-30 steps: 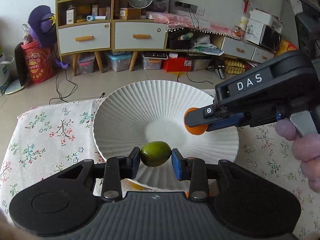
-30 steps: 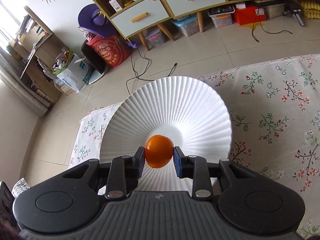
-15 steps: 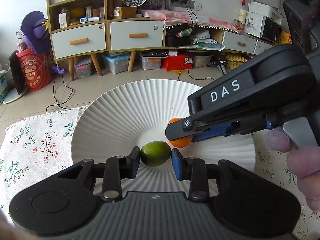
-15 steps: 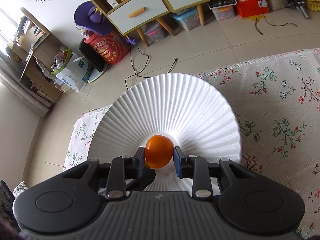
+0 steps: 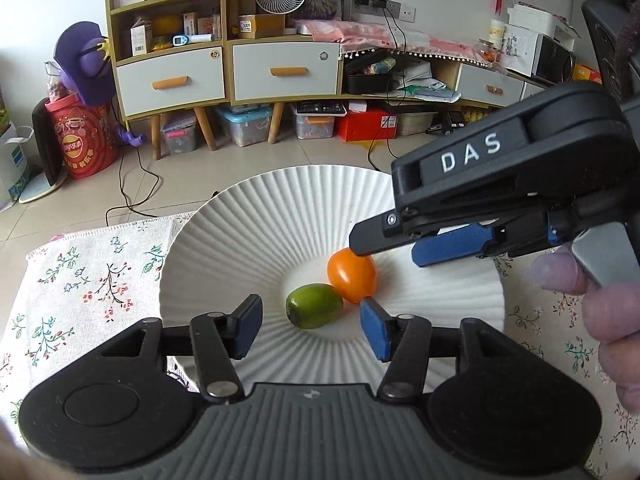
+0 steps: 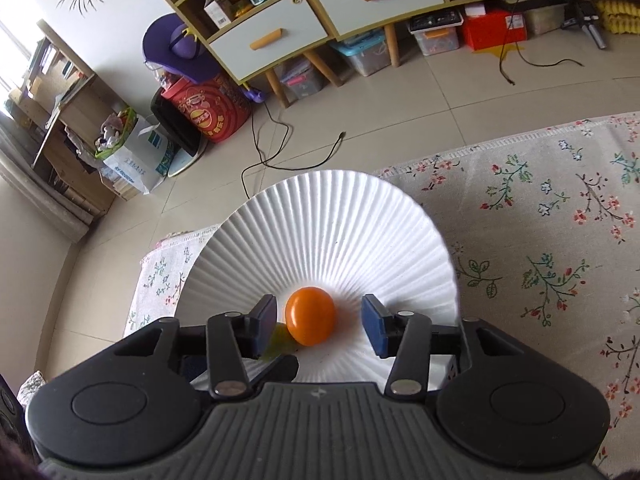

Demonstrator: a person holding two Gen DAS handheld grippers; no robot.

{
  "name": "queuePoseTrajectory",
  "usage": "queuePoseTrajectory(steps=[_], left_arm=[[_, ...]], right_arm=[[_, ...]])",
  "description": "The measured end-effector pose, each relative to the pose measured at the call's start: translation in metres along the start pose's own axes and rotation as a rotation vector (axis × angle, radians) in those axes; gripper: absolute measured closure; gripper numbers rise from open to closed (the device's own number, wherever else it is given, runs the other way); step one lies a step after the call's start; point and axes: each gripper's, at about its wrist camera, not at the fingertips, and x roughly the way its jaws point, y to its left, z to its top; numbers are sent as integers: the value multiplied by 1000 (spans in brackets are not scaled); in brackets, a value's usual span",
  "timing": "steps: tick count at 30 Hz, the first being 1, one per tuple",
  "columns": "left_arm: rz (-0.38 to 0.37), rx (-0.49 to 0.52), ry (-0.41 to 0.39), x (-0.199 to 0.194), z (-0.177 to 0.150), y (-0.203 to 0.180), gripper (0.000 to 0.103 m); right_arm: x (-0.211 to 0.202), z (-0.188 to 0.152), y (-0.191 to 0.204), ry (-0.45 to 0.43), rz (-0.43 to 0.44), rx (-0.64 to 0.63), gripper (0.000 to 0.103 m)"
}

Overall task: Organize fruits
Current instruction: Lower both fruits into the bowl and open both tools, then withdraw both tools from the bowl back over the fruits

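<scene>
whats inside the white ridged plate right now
Two fruits lie in the plate: a green lime and an orange fruit, side by side near the centre. The plate's near rim is hidden by the grippers.

Right gripper (image 6: 319, 326) over the near side of a white ribbed plate (image 6: 332, 216), jaws opening, orange fruit (image 6: 311, 315) lying free between its pads, sliver of green fruit (image 6: 279, 340) beside it behind the left pad, plate at the floral tablecloth's (image 6: 552, 248) far left corner
</scene>
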Motion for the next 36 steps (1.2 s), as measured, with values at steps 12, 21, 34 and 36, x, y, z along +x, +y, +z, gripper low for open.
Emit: queuePoseTrajectory(steps=[12,21,34,36], left_arm=[[51,53,8,-53,-2,-7,26],[117,14,39,-96,-17,3,10],[147,-42,93,-122,-72,31,5],[141,-62,100,-123,-78,37,5]], right_arm=[[-43,-19,15,-9,-28,-88,32],[-75,-43,21,-29,-44,-171,16],[-91,-90,26,-93,-38,-388,5],[-90,-99,27,-94,-28,-430,5]])
